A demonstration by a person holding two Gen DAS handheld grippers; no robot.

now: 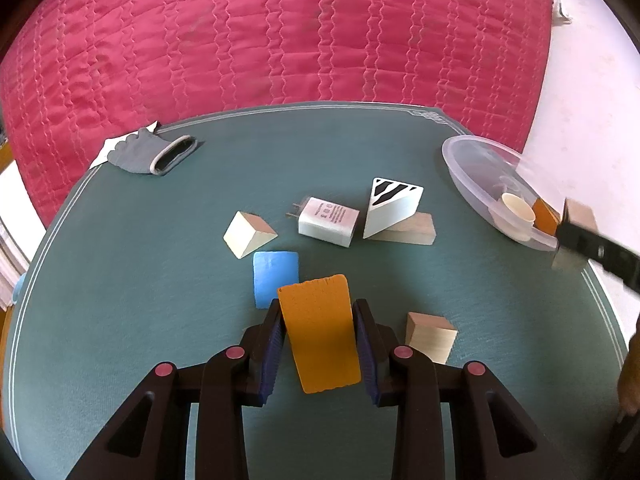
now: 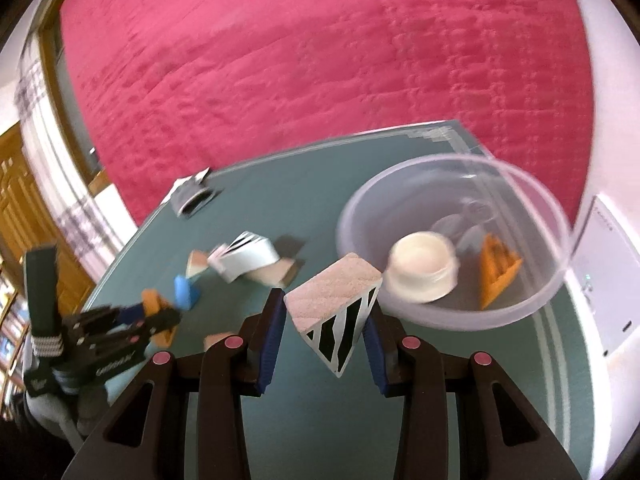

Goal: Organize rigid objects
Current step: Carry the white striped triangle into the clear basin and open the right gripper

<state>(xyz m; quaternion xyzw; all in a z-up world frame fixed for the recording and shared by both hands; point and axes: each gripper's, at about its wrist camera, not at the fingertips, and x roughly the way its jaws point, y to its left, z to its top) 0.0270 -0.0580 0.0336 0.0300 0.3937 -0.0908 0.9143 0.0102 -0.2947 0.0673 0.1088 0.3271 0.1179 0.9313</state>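
Observation:
My left gripper is shut on an orange block held just above the green table. My right gripper is shut on a striped wooden wedge and holds it in front of the clear plastic bowl. The bowl holds a white cup and an orange piece. In the left wrist view the bowl sits at the right edge, with the right gripper beside it. On the table lie a blue block, a white charger, a striped wedge and plain wooden blocks.
A grey glove lies at the table's far left. A wooden block sits right of my left gripper. A pink quilted bed lies beyond the green table. A white device stands right of the table.

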